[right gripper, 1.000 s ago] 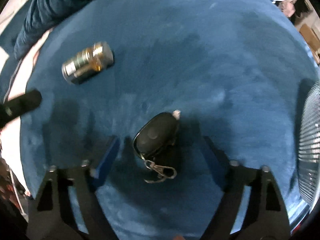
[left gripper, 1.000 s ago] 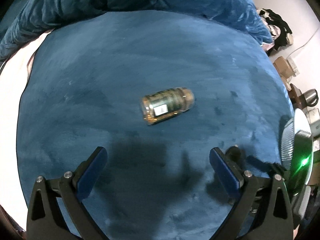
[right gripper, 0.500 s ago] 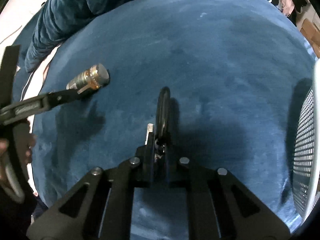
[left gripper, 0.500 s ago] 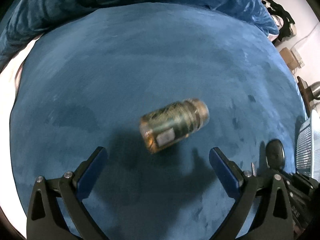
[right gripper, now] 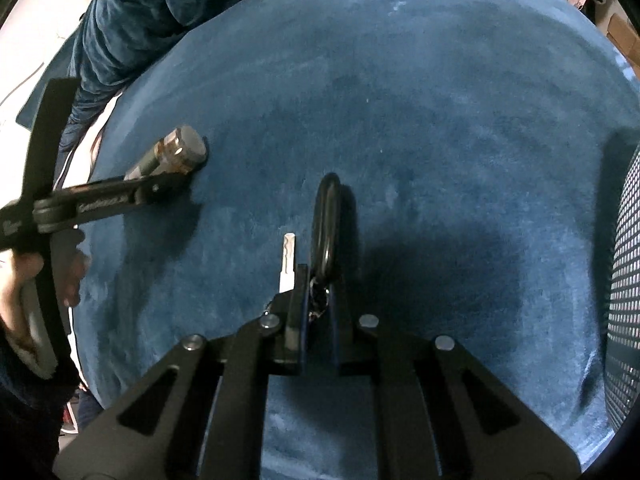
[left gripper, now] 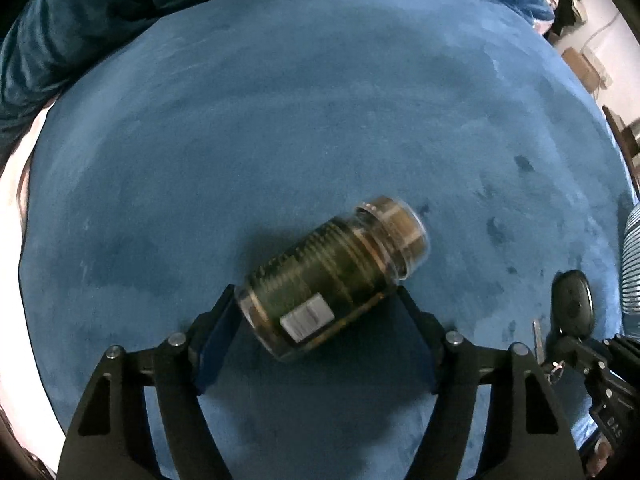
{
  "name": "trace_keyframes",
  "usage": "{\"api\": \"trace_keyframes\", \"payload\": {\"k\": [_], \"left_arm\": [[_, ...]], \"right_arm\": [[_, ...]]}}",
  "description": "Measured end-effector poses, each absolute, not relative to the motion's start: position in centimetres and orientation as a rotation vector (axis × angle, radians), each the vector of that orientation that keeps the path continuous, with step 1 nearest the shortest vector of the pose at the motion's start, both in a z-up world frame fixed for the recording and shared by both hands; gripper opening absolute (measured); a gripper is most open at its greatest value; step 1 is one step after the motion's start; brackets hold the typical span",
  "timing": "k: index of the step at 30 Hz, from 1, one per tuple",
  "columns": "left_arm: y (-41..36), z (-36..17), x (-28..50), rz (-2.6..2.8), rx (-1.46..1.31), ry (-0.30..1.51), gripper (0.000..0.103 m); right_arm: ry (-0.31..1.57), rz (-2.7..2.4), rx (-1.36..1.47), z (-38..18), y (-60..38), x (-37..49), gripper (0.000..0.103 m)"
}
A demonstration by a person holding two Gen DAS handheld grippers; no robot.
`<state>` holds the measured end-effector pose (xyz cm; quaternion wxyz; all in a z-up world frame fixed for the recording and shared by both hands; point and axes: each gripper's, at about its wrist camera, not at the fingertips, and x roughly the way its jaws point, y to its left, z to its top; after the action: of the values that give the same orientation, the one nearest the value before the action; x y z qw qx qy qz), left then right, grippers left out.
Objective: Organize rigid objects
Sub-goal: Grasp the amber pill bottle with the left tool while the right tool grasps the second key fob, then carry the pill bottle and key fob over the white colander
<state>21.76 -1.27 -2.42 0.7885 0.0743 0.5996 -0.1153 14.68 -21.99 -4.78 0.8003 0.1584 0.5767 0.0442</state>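
A clear bottle (left gripper: pixel 332 276) with a dark green label and a gold cap lies on its side on the blue velvet cover (left gripper: pixel 320 120). My left gripper (left gripper: pixel 314 296) straddles it and its jaws are closing, with the blue pads touching the bottle's base and its shoulder. In the right wrist view the same bottle (right gripper: pixel 180 152) shows at the left behind the left gripper (right gripper: pixel 160 188). My right gripper (right gripper: pixel 318 292) is shut on the ring end of a black key fob (right gripper: pixel 328 224), held edge-on, with a silver key blade (right gripper: pixel 288 260) sticking out beside it. The left wrist view catches the fob (left gripper: pixel 572 304) too.
A mesh basket (right gripper: pixel 624 280) stands at the right edge of the cover. A rumpled blue blanket (left gripper: pixel 80 20) is heaped along the far side. A person's hand (right gripper: pixel 24 280) holds the left gripper's handle. Boxes and clutter (left gripper: pixel 580 60) sit beyond the far right.
The left gripper came down over the bottle and its jaws narrowed onto it. The right gripper shut on the key fob, turned it on edge, and has kept its hold.
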Motion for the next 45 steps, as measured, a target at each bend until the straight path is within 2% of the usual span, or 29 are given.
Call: {"api": "trace_keyframes", "payload": {"k": [1,2,3,4,5,11,13,14,15,17,21,28,30,35,45], "left_arm": [[-1.2,-2.2,21.5,-0.252,0.154,1.291,0.074],[-1.1,-1.9,21.1,-0.251,0.155,1.287,0.063],[-1.2,-1.7,20.7,-0.257,0.159,1.292,0.024],[-1.3,-1.5,20.3,-0.266,0.162,1.307,0.012],[-1.4,-1.2,20.0,-0.262,0.165,1.301,0.011],[-1.1,0.1,18.6,-0.275,0.134,1.277,0.011],[-1.0,0.6,18.4,-0.263,0.116,1.268,0.017],[-1.0,0.9,18.5,-0.251,0.108,1.257,0.034],[-0.9,1.2,18.8,-0.243,0.108,1.250,0.057],[-1.2,1.9,19.1,-0.221,0.114,1.212,0.069],[-3.1,1.6,20.9,-0.209,0.192,1.208,0.069],[-4.5,-2.6,24.9,-0.197,0.299,1.299,0.068],[-4.7,-2.8,25.1,-0.213,0.305,1.284,0.061],[-3.9,-1.8,24.5,-0.226,0.253,1.266,0.052],[-4.6,2.1,20.4,-0.254,0.248,1.209,0.047]], "right_arm": [[1.231,0.093,0.340,-4.6,-22.0,14.5,0.009],[1.226,0.092,0.340,-4.5,-22.1,14.3,0.009],[1.218,0.093,0.342,-4.2,-22.1,14.2,0.009],[1.210,0.094,0.343,-3.9,-22.2,14.1,0.009],[1.200,0.095,0.344,-3.5,-22.3,13.9,0.009],[1.157,0.103,0.335,-1.1,-22.5,13.1,0.009],[1.147,0.105,0.332,-0.4,-22.6,12.9,0.009],[1.144,0.107,0.332,-0.3,-22.6,12.8,0.009],[1.142,0.108,0.333,-0.2,-22.6,12.8,0.009],[1.140,0.108,0.336,-0.2,-22.6,13.0,0.009],[1.150,0.111,0.355,-0.9,-22.7,13.5,0.009],[1.173,0.123,0.380,-2.1,-23.1,14.5,0.009],[1.183,0.122,0.384,-2.7,-23.1,14.9,0.009],[1.191,0.118,0.394,-3.1,-23.2,15.2,0.009],[1.122,0.115,0.375,0.5,-23.2,13.5,0.009]]}}
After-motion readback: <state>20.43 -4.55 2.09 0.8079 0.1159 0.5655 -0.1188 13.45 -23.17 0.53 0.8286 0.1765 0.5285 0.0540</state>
